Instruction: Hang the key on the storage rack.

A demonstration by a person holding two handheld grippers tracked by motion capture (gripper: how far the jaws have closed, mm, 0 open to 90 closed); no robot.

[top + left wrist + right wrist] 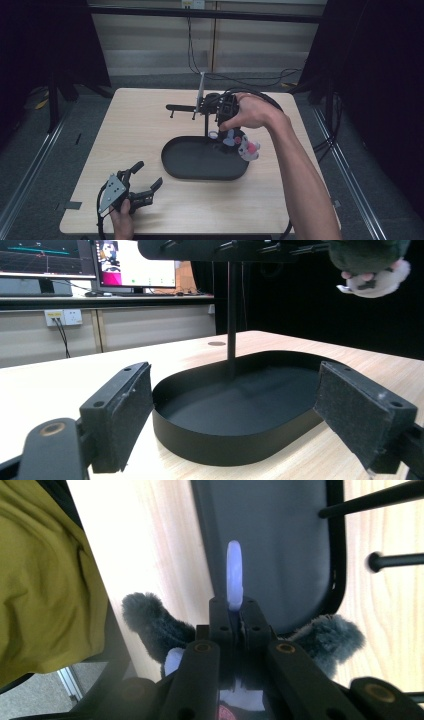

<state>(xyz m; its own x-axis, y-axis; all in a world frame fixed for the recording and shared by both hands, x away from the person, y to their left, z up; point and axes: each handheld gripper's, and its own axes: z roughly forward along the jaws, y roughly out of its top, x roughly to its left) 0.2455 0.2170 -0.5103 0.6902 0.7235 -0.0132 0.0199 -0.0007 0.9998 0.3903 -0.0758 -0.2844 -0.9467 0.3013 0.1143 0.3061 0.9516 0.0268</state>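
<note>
The plush keychain toy (pixel 242 144), grey and white with a pink spot, hangs from the right tool (pixel 223 131) above the right end of the black oval tray (pixel 172 167), close beside the upright post of the black hanging rack (pixel 200 107) that rises from the tray. In this high view the right hand (pixel 250 112) holds the tool near the rack's crossbar with its pegs. The left tool (pixel 145 181) rests low over the near left part of the desk (pixel 140 125), its jaws spread and nothing between them.

In the left gripper view the two padded jaws stand wide apart, framing the tray's wall (pixel 220 440); the post (pixel 231 315) rises behind, and the toy (pixel 372 270) dangles at the top right beside the crossbar.

In the right gripper view the jaws are clenched on the toy's pale loop (pixel 234 575), which sticks up between the tips, with grey fur (pixel 150 622) bulging on both sides below and two rack pegs (pixel 395 560) at the right.

The step in hand looks like hanging the toy on the rack. Next, the loop must be lined up with a peg tip and slid over it before the right tool lets go.
</note>
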